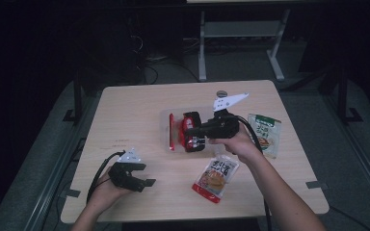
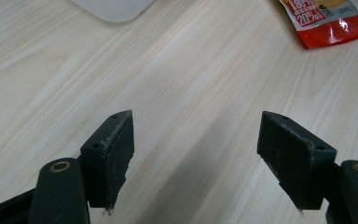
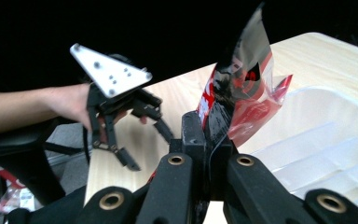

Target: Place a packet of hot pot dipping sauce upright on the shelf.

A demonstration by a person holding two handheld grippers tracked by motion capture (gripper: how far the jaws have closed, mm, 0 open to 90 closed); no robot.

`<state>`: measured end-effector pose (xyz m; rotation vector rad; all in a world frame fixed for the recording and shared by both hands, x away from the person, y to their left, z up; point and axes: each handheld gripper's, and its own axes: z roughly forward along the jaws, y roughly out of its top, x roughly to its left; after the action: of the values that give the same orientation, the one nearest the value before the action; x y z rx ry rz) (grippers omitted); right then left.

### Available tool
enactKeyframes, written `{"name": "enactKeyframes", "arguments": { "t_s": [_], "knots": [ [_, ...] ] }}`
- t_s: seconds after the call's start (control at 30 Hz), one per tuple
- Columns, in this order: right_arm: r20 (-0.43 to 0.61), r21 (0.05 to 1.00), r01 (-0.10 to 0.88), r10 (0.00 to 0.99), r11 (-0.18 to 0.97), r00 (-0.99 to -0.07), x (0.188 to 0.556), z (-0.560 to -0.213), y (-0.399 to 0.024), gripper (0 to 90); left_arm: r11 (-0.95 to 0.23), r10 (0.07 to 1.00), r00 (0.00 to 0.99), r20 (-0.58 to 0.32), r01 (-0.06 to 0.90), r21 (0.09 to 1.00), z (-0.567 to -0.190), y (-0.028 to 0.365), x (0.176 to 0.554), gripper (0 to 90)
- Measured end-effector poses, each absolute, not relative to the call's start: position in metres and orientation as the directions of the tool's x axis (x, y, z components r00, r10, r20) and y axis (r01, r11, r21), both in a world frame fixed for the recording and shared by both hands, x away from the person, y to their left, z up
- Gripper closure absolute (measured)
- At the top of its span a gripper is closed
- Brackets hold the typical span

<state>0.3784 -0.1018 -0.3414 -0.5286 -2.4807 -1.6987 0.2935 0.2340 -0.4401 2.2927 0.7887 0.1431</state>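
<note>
The person's left hand sits low at the near-left of the tabletop, bare forearm coming in from the bottom edge, and holds the black left gripper with its grey three-cornered plate on top. Its jaws point to the right across the surface and stand wide apart with nothing between them; in the left gripper view the two black pads hang just over bare wood. The right hand reaches forward to mid-table, forearm running diagonally from the bottom right, wrapped around the black right gripper. Its jaws are pressed tightly together, clamping a thin red and black packet.
</note>
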Motion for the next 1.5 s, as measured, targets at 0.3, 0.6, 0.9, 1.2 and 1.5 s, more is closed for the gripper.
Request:
{"name": "enactKeyframes", "arguments": {
  "t_s": [0.3, 0.6, 0.9, 1.2, 1.5],
  "knots": [
    [0.276, 0.882, 0.358, 0.281, 0.305, -0.919, 0.402, -0.342, -0.106, 89.5, -0.567, 0.582, 0.804, -0.118, 0.506, 0.651, -0.441, 0.236, 0.293, 27.1],
    [0.303, 0.865, 0.394, 0.303, 0.310, -0.904, 0.413, -0.359, -0.102, 89.4, -0.571, 0.576, 0.809, -0.113, 0.498, 0.653, -0.442, 0.234, 0.292, 27.1],
    [0.320, 0.845, 0.422, 0.322, 0.328, -0.891, 0.416, -0.372, -0.097, 89.4, -0.579, 0.570, 0.815, -0.108, 0.491, 0.651, -0.444, 0.233, 0.292, 27.1],
    [0.324, 0.842, 0.427, 0.324, 0.329, -0.889, 0.418, -0.379, -0.093, 89.3, -0.587, 0.559, 0.822, -0.105, 0.483, 0.650, -0.445, 0.232, 0.293, 27.1],
    [0.328, 0.834, 0.436, 0.331, 0.339, -0.885, 0.424, -0.385, -0.086, 89.2, -0.588, 0.561, 0.820, -0.109, 0.488, 0.645, -0.446, 0.236, 0.287, 27.1]
  ]
}}
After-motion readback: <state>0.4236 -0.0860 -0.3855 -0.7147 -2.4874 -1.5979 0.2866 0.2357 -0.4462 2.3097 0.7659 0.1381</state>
